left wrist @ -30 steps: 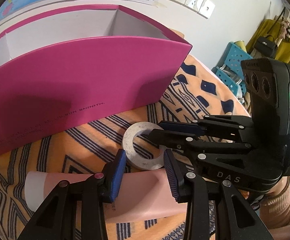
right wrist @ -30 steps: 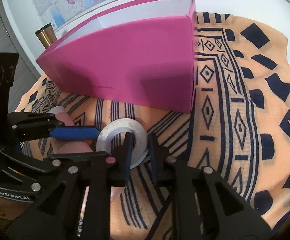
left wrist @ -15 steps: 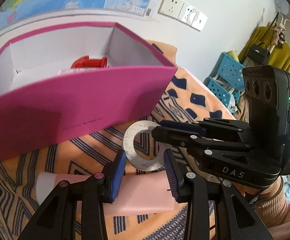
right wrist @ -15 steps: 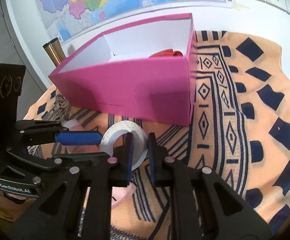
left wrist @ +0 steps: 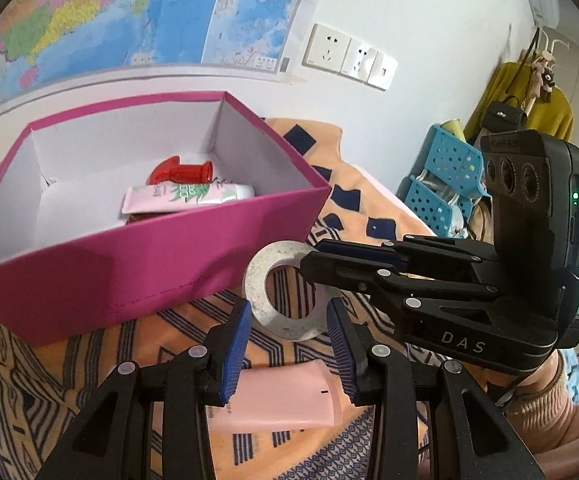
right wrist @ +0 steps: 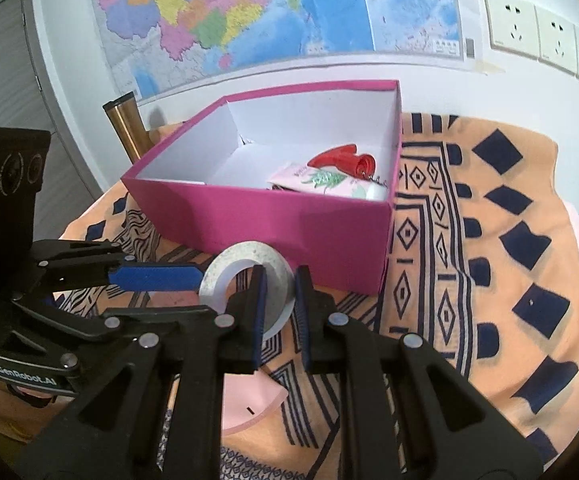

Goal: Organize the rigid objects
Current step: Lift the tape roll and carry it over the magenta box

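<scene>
A flat grey-white ring (left wrist: pixel 258 294) (right wrist: pixel 245 255) hangs in the air just in front of the pink box (left wrist: pixel 149 276) (right wrist: pixel 289 220). My right gripper (right wrist: pixel 280 280) (left wrist: pixel 311 260) is shut on the ring's wall, with one finger through the hole. My left gripper (left wrist: pixel 288 308) (right wrist: pixel 209 292) stands nearly shut, its fingertips against the ring's near edge. A pink tube (left wrist: pixel 281 396) (right wrist: pixel 249 404) lies on the patterned cloth (right wrist: pixel 489 240) below both grippers. Inside the box lie a red plastic piece (left wrist: pixel 185 172) (right wrist: pixel 345 162) and a pink-and-green tube (left wrist: pixel 185 196) (right wrist: pixel 325 182).
The box stands open-topped near the wall with the map. A brass cylinder (right wrist: pixel 125 128) rises behind its left corner. Blue baskets (left wrist: pixel 445 184) stand off the table to the right. A person's sleeve (left wrist: pixel 549 400) shows behind the right gripper.
Both grippers have risen together with the ring, which has left the cloth. The box's inside has come into view. The pink tube stayed on the cloth.
</scene>
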Available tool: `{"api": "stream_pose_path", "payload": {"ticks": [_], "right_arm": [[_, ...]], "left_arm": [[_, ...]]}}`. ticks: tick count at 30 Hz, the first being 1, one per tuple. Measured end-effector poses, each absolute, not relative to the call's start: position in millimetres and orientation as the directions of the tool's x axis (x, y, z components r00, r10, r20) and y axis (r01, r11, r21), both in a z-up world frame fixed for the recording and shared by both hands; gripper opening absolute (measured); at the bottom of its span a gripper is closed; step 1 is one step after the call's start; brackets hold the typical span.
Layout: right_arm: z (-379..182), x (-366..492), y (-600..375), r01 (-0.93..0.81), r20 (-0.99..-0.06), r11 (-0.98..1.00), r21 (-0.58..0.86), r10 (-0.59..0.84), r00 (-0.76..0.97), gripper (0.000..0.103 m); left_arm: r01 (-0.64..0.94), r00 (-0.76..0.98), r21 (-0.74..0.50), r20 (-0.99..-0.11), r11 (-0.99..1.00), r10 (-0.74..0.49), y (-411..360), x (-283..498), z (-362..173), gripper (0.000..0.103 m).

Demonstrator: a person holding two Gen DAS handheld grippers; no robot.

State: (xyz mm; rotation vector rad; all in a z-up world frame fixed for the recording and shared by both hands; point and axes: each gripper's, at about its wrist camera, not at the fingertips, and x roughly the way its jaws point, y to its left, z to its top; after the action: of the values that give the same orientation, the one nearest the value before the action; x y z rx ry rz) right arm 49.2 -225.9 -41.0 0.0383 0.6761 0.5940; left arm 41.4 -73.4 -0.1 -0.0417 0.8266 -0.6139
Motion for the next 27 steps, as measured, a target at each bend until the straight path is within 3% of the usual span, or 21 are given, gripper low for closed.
{"api": "stream_pose_path", "payload": {"ticks": [27], "right_arm": [[-19.7,49.2,-222.3,-0.526,-0.534,0.825,0.205,0.545,0.647,0.016]], "left_arm": [[0.506,0.569,-0.226,-0.638,0.832,-0.519,-72.2,37.6,21.0,0.038]]}}
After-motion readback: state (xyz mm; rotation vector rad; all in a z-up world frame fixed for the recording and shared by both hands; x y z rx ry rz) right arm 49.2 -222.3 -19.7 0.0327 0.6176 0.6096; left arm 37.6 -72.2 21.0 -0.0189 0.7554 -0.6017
